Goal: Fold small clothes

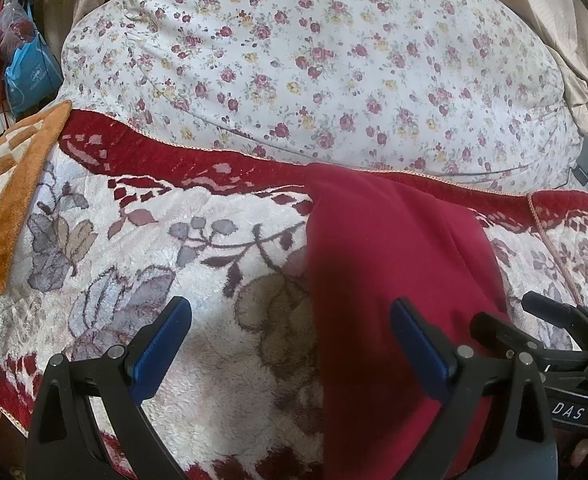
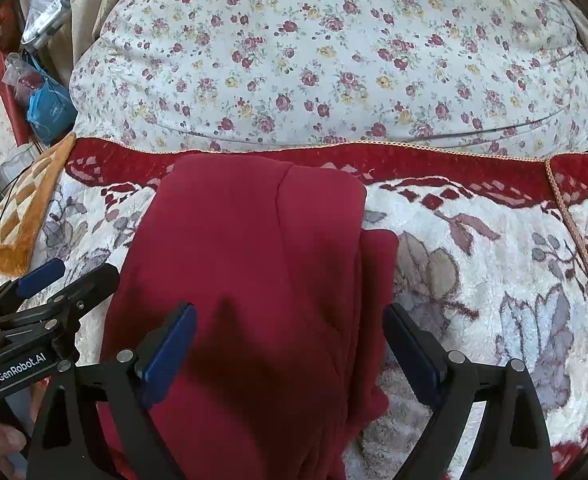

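Looking past my tongs, I see a floral duvet (image 2: 334,52) heaped behind the plush blanket (image 2: 474,264) with its red border, an orange checkered mat (image 1: 10,184) at the far left edge, and a blue bag (image 1: 30,76) beyond it with something red in clear plastic sitting on top; I cannot tell what. The red garment (image 2: 254,272) lies folded on the blanket. My right gripper (image 2: 290,350) hovers spread wide above its near part, holding nothing. My left gripper (image 1: 290,344) is also spread wide and empty, straddling the garment's left edge, one finger over bare blanket, the other over red cloth.
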`<state>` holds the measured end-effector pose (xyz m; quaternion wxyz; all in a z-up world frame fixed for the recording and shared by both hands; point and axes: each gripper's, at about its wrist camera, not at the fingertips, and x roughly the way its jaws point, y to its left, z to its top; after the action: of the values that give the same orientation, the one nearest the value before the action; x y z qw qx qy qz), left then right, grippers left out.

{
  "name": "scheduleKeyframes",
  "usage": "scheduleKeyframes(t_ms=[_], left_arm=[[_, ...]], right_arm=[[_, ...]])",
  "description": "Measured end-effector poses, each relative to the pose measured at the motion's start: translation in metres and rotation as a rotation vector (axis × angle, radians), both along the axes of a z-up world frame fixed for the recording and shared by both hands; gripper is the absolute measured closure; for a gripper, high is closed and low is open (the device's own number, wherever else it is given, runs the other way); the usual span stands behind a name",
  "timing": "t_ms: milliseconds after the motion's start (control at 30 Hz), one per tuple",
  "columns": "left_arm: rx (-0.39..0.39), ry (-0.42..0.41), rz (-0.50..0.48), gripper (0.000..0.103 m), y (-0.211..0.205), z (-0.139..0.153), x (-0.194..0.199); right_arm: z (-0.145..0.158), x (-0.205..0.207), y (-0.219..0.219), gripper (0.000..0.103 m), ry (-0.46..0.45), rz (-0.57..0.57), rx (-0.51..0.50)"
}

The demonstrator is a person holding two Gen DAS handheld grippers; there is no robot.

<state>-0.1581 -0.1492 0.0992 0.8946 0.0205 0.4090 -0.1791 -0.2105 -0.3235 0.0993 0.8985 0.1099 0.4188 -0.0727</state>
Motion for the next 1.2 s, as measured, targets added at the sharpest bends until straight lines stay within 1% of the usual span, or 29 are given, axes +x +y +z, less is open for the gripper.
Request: scheduleKeyframes(t_ms=[1200], left_arm=[[0.02,0.012,-0.027,0.004,-0.0025,-0.0064,0.0034]], right_arm=[[-0.0058,0.0013,-0.0014,0.007,0.002,0.007,-0.001]])
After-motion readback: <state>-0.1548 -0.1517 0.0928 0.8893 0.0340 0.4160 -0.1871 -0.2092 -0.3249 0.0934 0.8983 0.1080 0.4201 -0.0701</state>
